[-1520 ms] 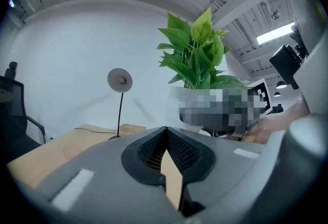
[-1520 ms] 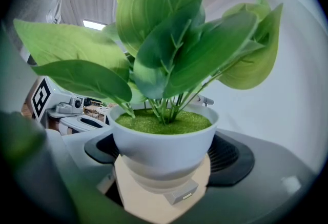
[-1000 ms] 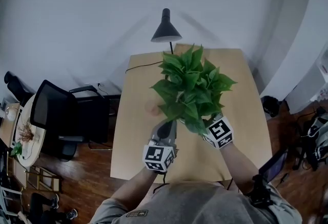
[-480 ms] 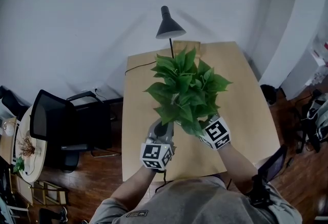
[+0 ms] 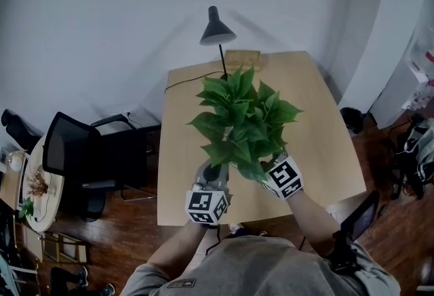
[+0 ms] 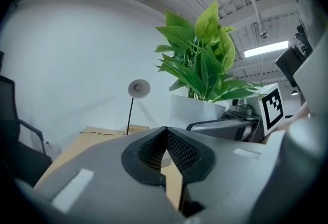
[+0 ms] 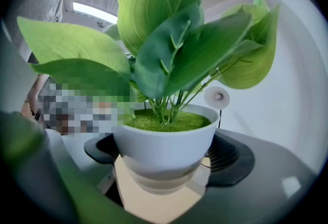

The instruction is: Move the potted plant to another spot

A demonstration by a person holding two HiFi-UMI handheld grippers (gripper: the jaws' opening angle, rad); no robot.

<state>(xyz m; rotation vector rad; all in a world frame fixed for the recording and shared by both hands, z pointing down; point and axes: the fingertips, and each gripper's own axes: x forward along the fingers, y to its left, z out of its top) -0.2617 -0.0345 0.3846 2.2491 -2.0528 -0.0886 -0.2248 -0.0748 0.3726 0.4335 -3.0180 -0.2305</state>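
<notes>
Light wooden table (image 5: 325, 145), rectangular, standing on a dark wood floor (image 5: 129, 227). Black desk lamp (image 5: 217, 32) stands at the far edge, left of centre. Thin black cable (image 5: 186, 82) runs along the far edge from the lamp's foot to the far-left corner. Small wooden block (image 5: 243, 58) sits at the far edge, just right of the lamp.

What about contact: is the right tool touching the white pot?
Touching. The right gripper view shows the white pot wedged between the right tool's two pads, both against its sides.

text: none legible | labels: none | numbers: none | signs: none
</notes>
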